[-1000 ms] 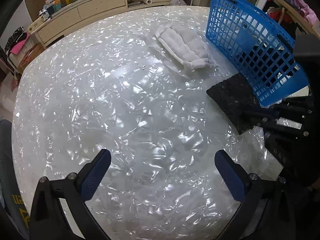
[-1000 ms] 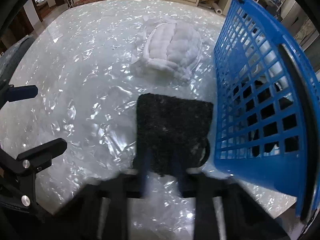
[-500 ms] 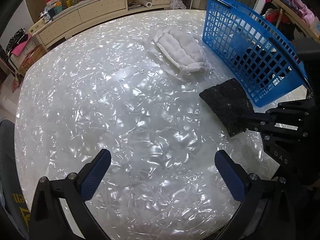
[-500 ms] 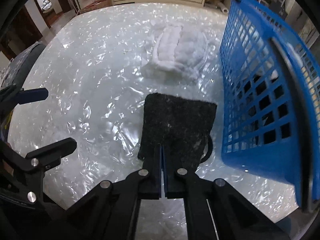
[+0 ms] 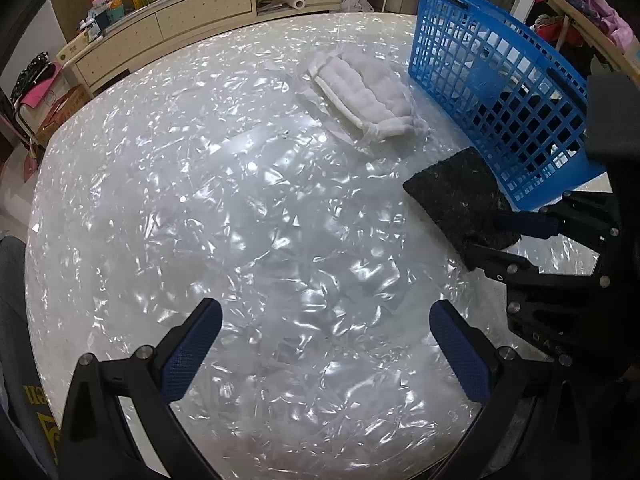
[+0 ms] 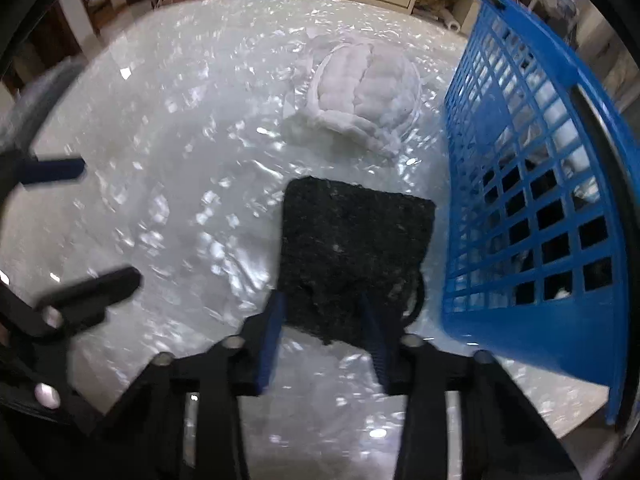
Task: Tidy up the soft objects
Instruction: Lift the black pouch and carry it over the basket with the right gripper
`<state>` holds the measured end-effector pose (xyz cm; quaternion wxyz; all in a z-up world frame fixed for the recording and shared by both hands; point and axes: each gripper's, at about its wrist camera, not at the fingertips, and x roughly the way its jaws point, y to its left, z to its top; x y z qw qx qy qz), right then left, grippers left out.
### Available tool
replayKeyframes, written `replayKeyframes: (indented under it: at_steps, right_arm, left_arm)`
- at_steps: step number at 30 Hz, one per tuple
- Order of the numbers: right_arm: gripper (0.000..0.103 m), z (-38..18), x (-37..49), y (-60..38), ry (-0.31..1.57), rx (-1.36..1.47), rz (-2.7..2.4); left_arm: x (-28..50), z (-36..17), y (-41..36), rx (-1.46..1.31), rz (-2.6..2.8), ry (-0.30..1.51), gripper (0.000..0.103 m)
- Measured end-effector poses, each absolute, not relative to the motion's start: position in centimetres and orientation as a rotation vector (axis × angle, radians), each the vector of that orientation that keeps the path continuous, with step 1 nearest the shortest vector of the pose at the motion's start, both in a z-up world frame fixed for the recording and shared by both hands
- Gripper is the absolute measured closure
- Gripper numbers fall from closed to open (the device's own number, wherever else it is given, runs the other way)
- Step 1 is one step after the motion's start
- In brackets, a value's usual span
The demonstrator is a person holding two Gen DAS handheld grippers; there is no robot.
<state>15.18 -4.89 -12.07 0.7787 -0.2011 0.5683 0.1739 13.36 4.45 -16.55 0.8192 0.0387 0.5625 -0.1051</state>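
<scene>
Right gripper (image 6: 322, 320): its fingers (image 6: 270, 344) have just been parting and are now standing slightly apart, one on each side of the near edge of the black pad (image 6: 352, 248). The pad is lying between them on the bench (image 6: 180, 184); whether the fingers are still touching its edges cannot be told. Read as a release, this is probably leaving the pad on the bench beside the blue basket (image 6: 532, 200) rather than inside it, so the move into the basket appears not yet done.

Left gripper (image 5: 326, 344): its fingers (image 5: 188, 356) are spread wide and empty, hovering over bare bench at 6 o'clock in its own view.

From the right wrist view, the pad is sitting at centre, the basket at 3 o'clock just beside it, and the white quilted cushion (image 6: 368, 96) at 12 o'clock, apart from the pad.

Only the left wrist view is showing the right gripper from the side, at 3 o'clock, and the sideboard (image 5: 192, 12) beyond the bench at 11 o'clock. Only the right wrist view is showing the gap between the right fingers.
</scene>
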Motion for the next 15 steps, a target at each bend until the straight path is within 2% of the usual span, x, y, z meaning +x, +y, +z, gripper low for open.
replayKeyframes:
  at_steps: [1, 8, 15]
  right_arm:
    - [0.101, -12.2, 15.0, -4.7, 1.247, -0.416, 0.419]
    - [0.102, -12.2, 14.6, -5.2, 1.257, -0.368, 0.443]
    - [0.102, -7.4, 14.0, -6.3, 1.198, -0.308, 0.483]
  left_arm:
    - [13.4, -16.6, 4.4, 0.084, -0.223, 1.199, 0.0]
    - [13.2, -16.0, 4.8, 0.078, -0.221, 1.182, 0.0]
    - [12.4, -13.6, 4.7, 0.069, -0.223, 1.151, 0.0]
